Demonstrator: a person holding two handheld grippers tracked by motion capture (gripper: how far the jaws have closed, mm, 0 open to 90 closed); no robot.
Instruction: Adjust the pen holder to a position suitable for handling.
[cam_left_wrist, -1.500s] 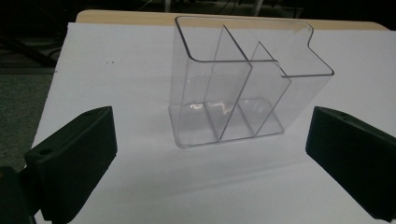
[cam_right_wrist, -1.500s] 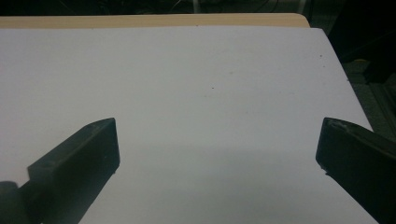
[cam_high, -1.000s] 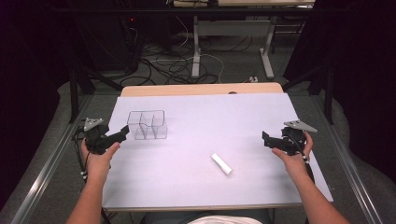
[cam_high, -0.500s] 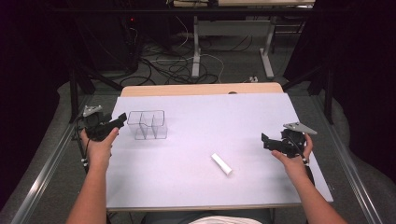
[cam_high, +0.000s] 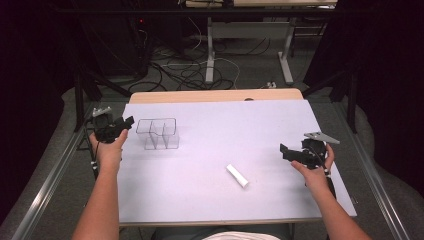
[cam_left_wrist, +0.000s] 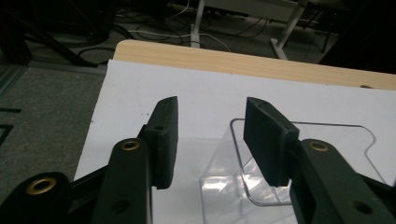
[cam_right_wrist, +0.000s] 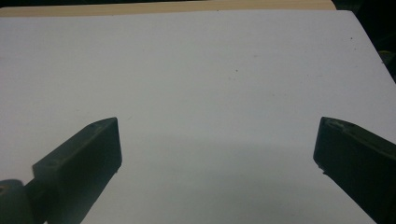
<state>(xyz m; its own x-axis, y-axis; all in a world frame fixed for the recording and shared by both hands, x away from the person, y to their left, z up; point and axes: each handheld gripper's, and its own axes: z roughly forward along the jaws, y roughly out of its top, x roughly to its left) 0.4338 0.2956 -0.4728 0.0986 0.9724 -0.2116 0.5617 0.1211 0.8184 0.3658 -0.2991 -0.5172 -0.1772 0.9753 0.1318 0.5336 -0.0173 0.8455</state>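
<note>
A clear plastic box (cam_high: 159, 133) with several compartments stands at the far left of the white tabletop (cam_high: 225, 125). My left gripper (cam_high: 126, 123) hovers just left of it, pointing at its near left corner. In the left gripper view the jaws have just been closing and stand part open (cam_left_wrist: 212, 103), with nothing between them; the clear box (cam_left_wrist: 261, 186) lies just beyond and under the right jaw. A short white cylinder (cam_high: 237, 175) lies near the table's middle front. My right gripper (cam_high: 287, 151) hangs at the right side, wide open (cam_right_wrist: 219, 122) over bare white surface.
A strip of wooden table edge (cam_high: 215, 96) shows beyond the white sheet. Metal rails (cam_high: 55, 170) run along both sides of the table. Cables and desk legs (cam_high: 210, 55) cover the floor behind.
My left hand has moved away from me along the table's left edge, level with the clear box, and its jaws have narrowed. The right hand has stayed put.
</note>
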